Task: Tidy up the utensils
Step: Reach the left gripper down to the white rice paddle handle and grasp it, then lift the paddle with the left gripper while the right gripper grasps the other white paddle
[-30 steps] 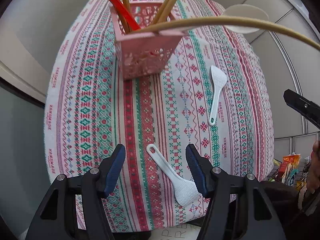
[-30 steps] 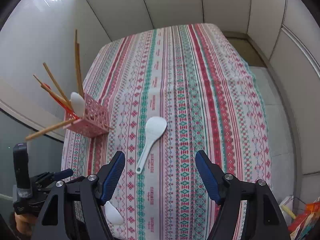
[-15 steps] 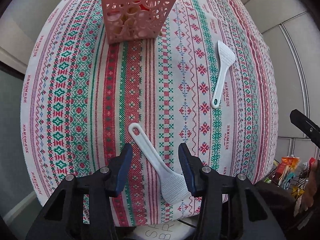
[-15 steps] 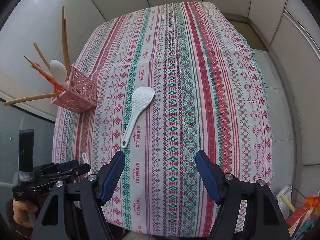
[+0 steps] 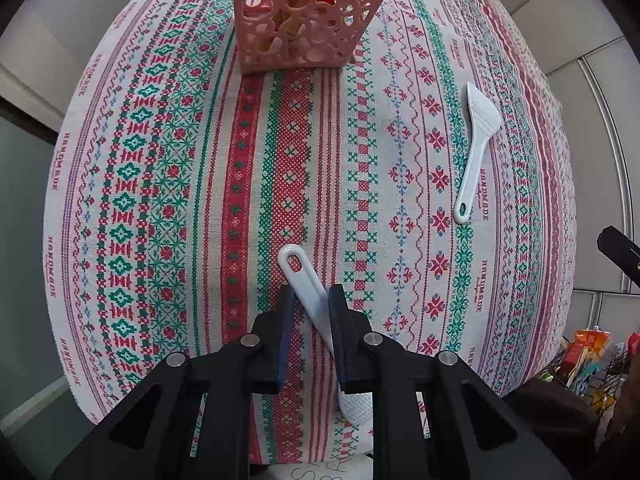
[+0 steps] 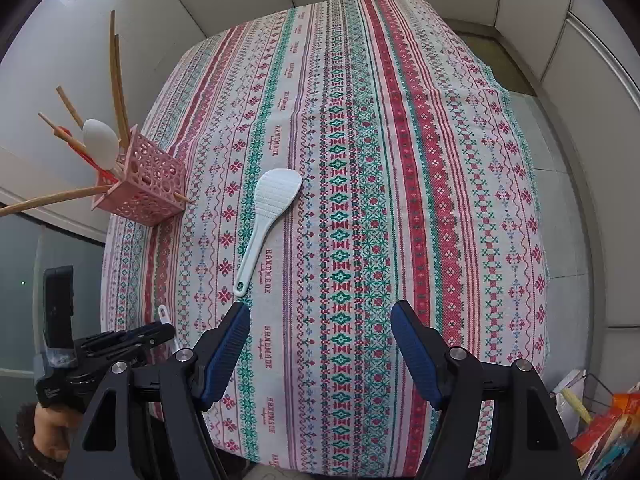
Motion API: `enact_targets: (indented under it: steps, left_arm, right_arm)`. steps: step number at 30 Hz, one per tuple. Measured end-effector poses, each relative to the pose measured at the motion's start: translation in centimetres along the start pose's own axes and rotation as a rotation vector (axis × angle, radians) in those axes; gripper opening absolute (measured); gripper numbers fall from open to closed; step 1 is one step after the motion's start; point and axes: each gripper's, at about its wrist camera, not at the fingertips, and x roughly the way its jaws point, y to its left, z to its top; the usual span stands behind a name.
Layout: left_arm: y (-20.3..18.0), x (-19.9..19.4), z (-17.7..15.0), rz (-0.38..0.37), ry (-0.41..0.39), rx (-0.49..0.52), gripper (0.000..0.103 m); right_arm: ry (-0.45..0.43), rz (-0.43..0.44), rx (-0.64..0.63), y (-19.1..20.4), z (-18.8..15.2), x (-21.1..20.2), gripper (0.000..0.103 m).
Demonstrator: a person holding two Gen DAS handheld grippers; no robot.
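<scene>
Pointing steeply down at the counter (image 5: 132,184), the left gripper (image 5: 310,300) has just been closing and its blue ribbed pads now pinch the handle of a white plastic rice paddle (image 5: 306,288). The paddle's looped end pokes out ahead of the fingertips, while its dimpled blade sits back under the gripper body, partly hidden. Ahead stands a pink perforated plastic utensil basket (image 5: 304,28), its top cut off by the frame edge. A second white rice paddle (image 5: 476,152) lies flat ahead and to the right, well apart.

The right gripper (image 6: 320,320) hangs released, jaws wide over bare striped cross-stitch tablecloth (image 6: 400,160), with that second paddle just ahead of its left finger. From this side the basket shows wooden sticks and a white spoon fanning out. A hand (image 6: 48,432) carries the left gripper, mostly out of frame.
</scene>
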Motion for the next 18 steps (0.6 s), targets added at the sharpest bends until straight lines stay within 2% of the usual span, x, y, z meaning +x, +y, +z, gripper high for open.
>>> enact_targets:
  steps: [1, 3, 9, 13, 14, 16, 17, 18]
  left_arm:
    - [0.2, 0.0, 0.0, -0.008, 0.0, -0.002, 0.017]
    - [1.0, -0.2, 0.2, -0.02, -0.01, -0.013, 0.0]
    - [2.0, -1.5, 0.4, -0.057, -0.033, 0.001, 0.0]
    - [2.3, -2.1, 0.6, -0.154, 0.006, -0.021, 0.0]
    - [2.2, -2.1, 0.6, -0.159, 0.022, -0.032, 0.003]
    - [1.6, -2.1, 0.3, -0.127, 0.044, -0.046, 0.022]
    - [1.4, -1.9, 0.1, -0.1, 0.051, -0.056, 0.05]
    - [0.7, -1.4, -0.1, -0.073, 0.054, -0.065, 0.06]
  right_arm:
    - [0.004, 0.005, 0.008, -0.1, 0.1, 0.2, 0.074]
    - [0.012, 0.018, 0.025, -0.2, 0.4, 0.5, 0.074]
    - [0.029, 0.024, 0.05, -0.3, 1.1, 1.5, 0.074]
    - [0.044, 0.037, 0.071, -0.1, 1.8, 2.3, 0.074]
    - [0.05, 0.042, 0.076, 0.0, 1.9, 2.5, 0.074]
    - [0.058, 0.045, 0.081, 0.1, 2.0, 2.9, 0.074]
    - [0.062, 0.042, 0.08, 0.2, 2.0, 3.0, 0.074]
    - [0.065, 0.038, 0.078, 0.3, 2.0, 3.2, 0.074]
